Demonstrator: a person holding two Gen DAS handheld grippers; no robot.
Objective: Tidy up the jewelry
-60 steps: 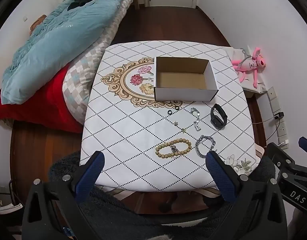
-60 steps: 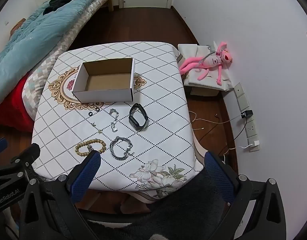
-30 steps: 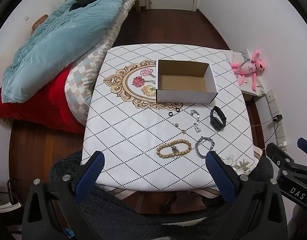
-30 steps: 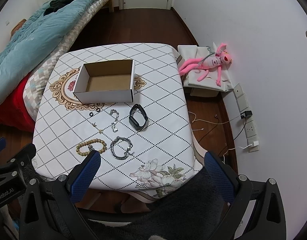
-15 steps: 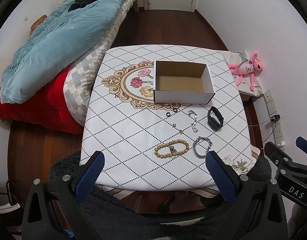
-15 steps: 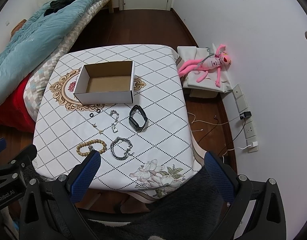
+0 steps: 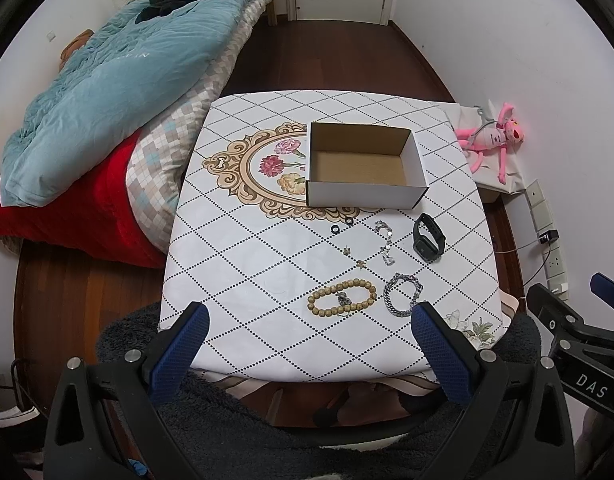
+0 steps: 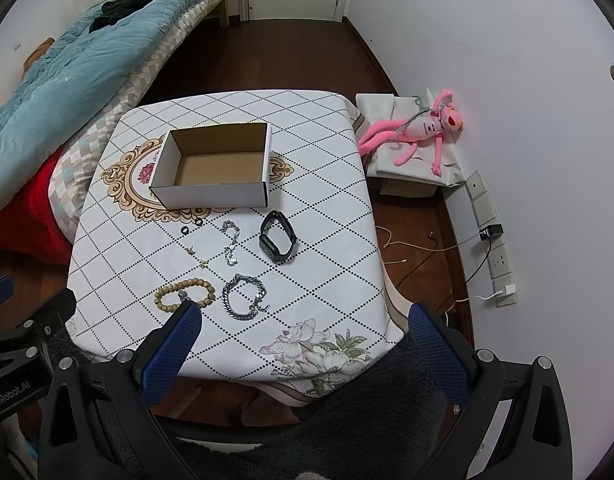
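Jewelry laid out on a table (image 7: 235, 264) under a white diamond-print cloth, all of it at the near side of an open cardboard box (image 7: 365, 196). Box empty, sitting at about 12 o'clock from the pieces, its left end over the floral medallion printed on the cloth.

Closest to the box: two small black rings (image 7: 341, 225) side by side, just off its front wall. At 3 o'clock from those, a thin silver chain (image 7: 385, 240) strung toward the near edge, then a black watch band (image 7: 428, 239) further right. Two tiny gold-coloured earrings (image 7: 353, 257) at 6 o'clock from the rings. Nearest the front edge, a wooden bead bracelet (image 7: 341, 298) with a small metal charm, and a chunky silver link bracelet (image 7: 403, 295) just beside it at 3 o'clock, not touching.

Left gripper (image 7: 307, 318) held above the near table edge, blue pads spread wide, nothing between them. Right gripper (image 8: 305, 320) likewise spread wide and empty, at 3 o'clock from the left one, over the printed flower corner.

Pink plush toy (image 8: 421, 128) lying on a low stand by the wall, at 2 o'clock from the table.
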